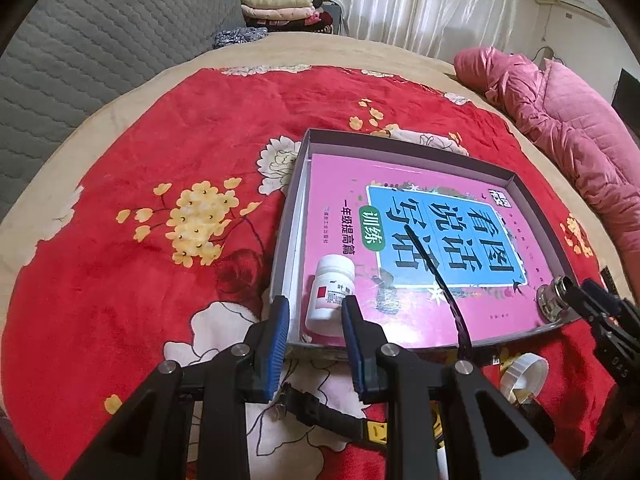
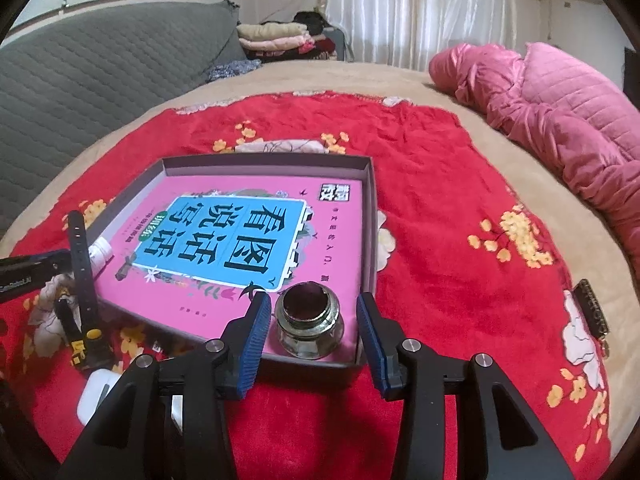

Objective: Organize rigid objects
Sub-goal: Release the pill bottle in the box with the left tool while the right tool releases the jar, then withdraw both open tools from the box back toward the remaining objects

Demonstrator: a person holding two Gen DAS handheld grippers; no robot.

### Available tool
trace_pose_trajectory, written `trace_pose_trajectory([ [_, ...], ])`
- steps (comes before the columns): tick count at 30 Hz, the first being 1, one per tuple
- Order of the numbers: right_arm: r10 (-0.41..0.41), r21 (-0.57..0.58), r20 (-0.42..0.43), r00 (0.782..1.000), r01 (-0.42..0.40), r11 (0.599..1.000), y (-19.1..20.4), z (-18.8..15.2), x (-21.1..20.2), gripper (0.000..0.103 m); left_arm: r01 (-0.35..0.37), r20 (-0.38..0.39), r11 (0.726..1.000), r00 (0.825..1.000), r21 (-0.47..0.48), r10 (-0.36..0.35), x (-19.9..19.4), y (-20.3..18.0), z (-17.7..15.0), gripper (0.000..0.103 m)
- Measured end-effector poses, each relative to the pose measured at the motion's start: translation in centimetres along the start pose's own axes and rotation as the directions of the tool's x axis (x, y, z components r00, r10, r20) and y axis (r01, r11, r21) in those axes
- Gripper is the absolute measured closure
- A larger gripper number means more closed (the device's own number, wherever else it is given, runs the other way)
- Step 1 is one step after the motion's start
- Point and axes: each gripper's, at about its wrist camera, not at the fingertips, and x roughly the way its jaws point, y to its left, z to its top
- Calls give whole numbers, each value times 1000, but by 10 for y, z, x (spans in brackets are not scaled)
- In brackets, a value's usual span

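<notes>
The shallow grey box (image 2: pixel 370 216) serves as the reference; it lies on a red floral blanket (image 2: pixel 440 184) covering the bed. A pink workbook (image 2: pixel 240 292) with a blue title panel lies flat inside the box and covers most of its floor. A glass ink jar (image 2: pixel 309 326), lidless and upright, stands on the workbook in the near right corner of the box as seen from the right wrist camera. The right gripper (image 2: pixel 310 332) is positioned at that corner with its blue pads on either side of the jar; a clear gap shows on both sides, so the jaws are apart and nothing is clamped. A white pill bottle (image 1: pixel 329 299) lies on its side in the box's near left corner. The left gripper (image 1: pixel 316 346) sits over the near wall of the box at that corner, jaws partly apart, with no object pinched between the pads. A black watch with a yellow detail (image 2: pixel 82 280) rests outside the box, against its near left edge. A white cap (image 1: pixel 522 374) lies on the blanket just outside the near wall.
</notes>
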Motion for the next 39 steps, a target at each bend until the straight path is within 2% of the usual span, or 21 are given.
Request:
trace_pose_trajectory([
  [2,0,8,23,1000,0,1000,-1,-2,-7,40,1,-1,1000,1000,4,-1,0,0,0,76],
  [7,3,10,59,998,-4,1000,0,-6,-21,39,13,4,1000,1000,-3,-13,0,2,-1,76],
  [15,16,2,62,998,-16,1000,9,-12,-30,38,12,4,1000,1000,7,-12,0,0,-1,76],
  [18,7,5,62,998,-7,1000,8,-14,-33,31,3,10,1000,1000,29,-3,0,-2,-2,75],
  [32,18,33,72,997,-20,999,5,-17,-48,29,48,10,999,999,-4,-48,-13,4,-3,73],
  [35,27,26,74,997,-29,999,8,-18,-50,29,68,6,997,998,-18,-68,-17,6,-3,65],
  [39,33,22,76,997,-35,999,10,-19,-53,29,79,22,997,997,-23,-78,-25,7,-2,64],
])
